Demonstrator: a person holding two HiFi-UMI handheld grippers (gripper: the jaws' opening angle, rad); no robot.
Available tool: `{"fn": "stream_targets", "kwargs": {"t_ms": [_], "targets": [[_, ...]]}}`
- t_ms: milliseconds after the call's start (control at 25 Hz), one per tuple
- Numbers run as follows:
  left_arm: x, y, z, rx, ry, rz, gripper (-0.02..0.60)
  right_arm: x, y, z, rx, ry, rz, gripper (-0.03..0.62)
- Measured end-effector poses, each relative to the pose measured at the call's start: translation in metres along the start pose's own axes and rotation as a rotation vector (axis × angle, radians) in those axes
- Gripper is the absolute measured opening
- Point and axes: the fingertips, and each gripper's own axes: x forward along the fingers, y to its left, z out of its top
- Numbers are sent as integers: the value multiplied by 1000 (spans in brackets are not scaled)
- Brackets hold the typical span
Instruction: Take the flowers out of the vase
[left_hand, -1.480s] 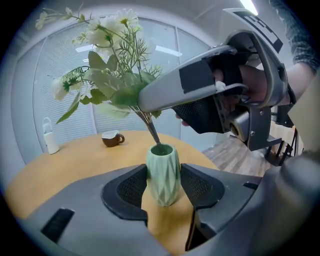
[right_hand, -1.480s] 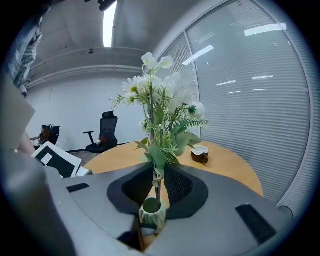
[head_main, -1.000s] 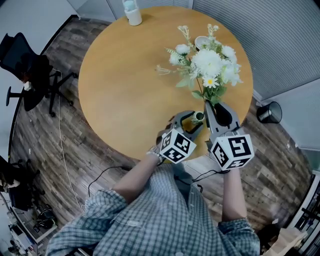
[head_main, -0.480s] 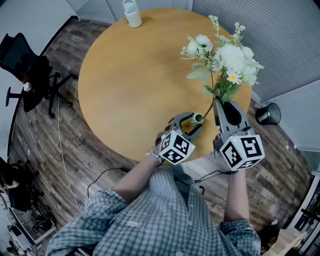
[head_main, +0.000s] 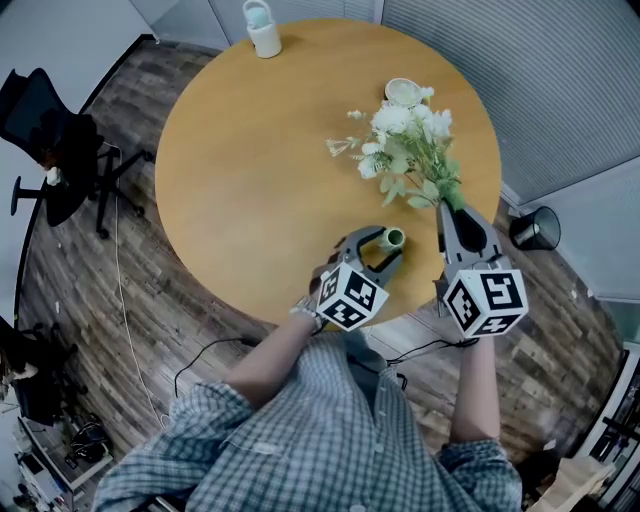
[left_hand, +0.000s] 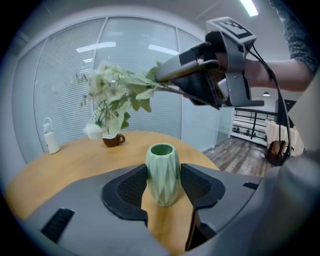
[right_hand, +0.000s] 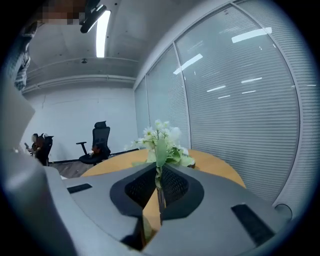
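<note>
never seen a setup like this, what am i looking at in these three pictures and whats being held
There is no robot here. A person holds hand-worked tongs in each hand, and each carries a cube with square markers. The picture from above comes from a camera on the person's head. The other two come from cameras riding on each tool, looking along its jaws.

On the round wooden table stand a small green vase, a brown cup and a white container.

The left tongs grip the vase, whose mouth is empty. The right tongs pinch the flowers by their stems, clear of the vase and above the table. Their jaws have just been closing on the stems.
</note>
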Motion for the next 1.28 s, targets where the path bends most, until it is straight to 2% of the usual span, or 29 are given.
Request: {"fn": "stream_targets", "kwargs": {"t_ms": [240,640,1040,1280], "targets": [[0,-4,-5,2,-2,2,222,11,-2,-75,34,131,-2,17],[-2,-3,-4,-4,-7,12,222,30,-10,-130,24,224,-22,17],[0,-5,-5,-5,-7,6,222,43,-13,-173,-144,361,-28,17],[-2,-1,-5,1,-9,-2,222,48,-13,-190,-212,423,-82,18]]}}
